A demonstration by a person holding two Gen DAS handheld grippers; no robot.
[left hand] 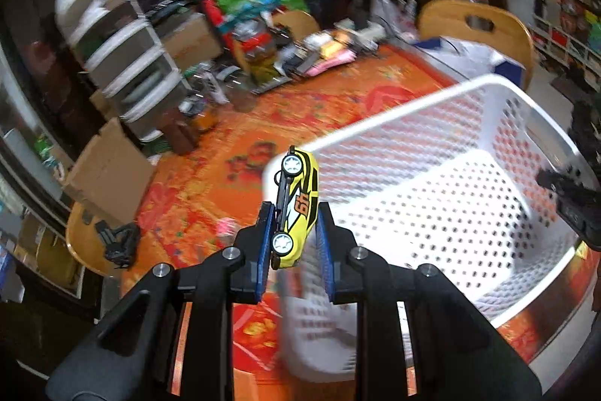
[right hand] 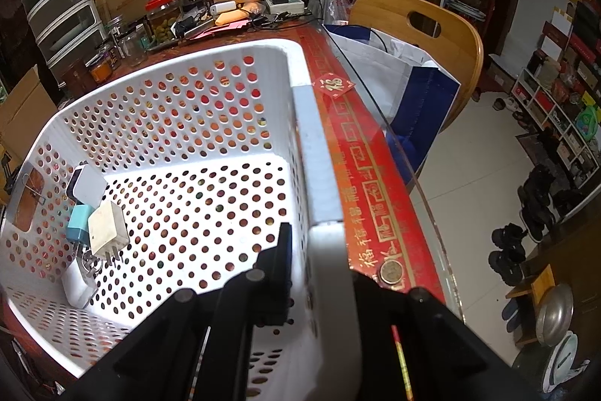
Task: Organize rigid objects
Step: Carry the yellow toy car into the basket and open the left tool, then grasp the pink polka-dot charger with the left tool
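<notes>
My left gripper (left hand: 296, 213) is shut on a yellow toy car (left hand: 300, 202) with black stripes and an orange number. The blue pads (left hand: 265, 243) clamp it on its side, nose up, above the near left corner of the white perforated basket (left hand: 413, 104). In the right wrist view my right gripper (right hand: 321, 243) is shut on the basket's right wall (right hand: 311, 138), one finger (right hand: 281, 262) inside and the other hidden behind the rim. In the basket's left corner lie a white charger (right hand: 88, 185), a light blue one (right hand: 79, 222) and a cream one (right hand: 109, 226).
The basket stands on an orange-red patterned tablecloth (left hand: 225, 153) under glass. Jars, boxes and cables (right hand: 169, 21) crowd the table's far edge. A wooden chair (right hand: 432, 36) holds a blue-and-white bag (right hand: 413, 81) on the right. A coin (right hand: 390, 272) lies near the table edge.
</notes>
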